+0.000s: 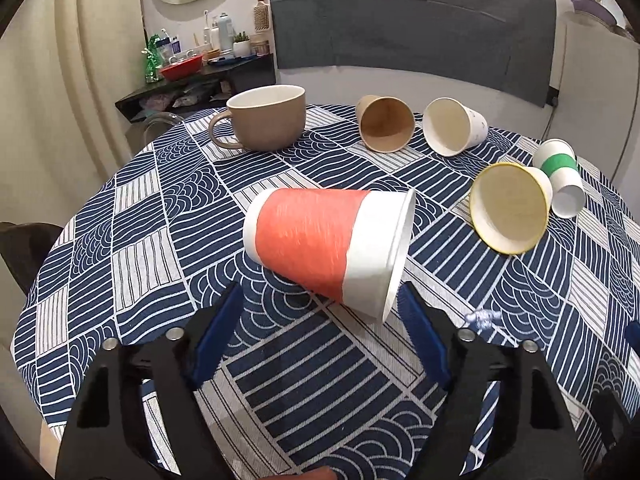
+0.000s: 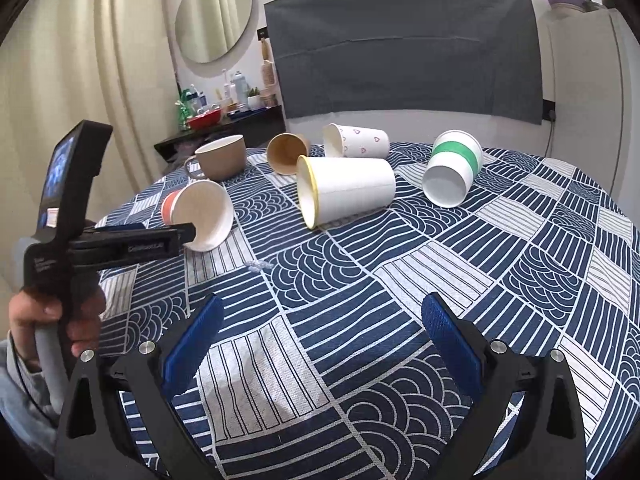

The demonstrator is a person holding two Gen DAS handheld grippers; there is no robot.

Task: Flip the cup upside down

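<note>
Orange-banded paper cup [image 1: 328,248] is lying on its side on the tablecloth [image 1: 140,240], long axis crosswise, mouth pointing right, just ahead of the left gripper [image 1: 320,300], whose jaws are spreading wide. The right gripper [image 2: 320,312], likewise gaping and empty, is hovering farther away.

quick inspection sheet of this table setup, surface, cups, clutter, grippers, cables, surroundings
surface: round table under a blue-and-white patterned tablecloth.
job's things: orange-banded cup on its side, nearest the left gripper; yellow-rimmed cup, green-banded cup, heart-print cup and brown paper cup also on their sides; tan mug upright.
clutter: small clear wrapper scrap on the cloth.
grippers: left gripper open, just short of the orange-banded cup; right gripper open over bare cloth.
cables: one cable down the back wall.
surroundings: round mirror, crowded shelf, dark wall panel.
</note>
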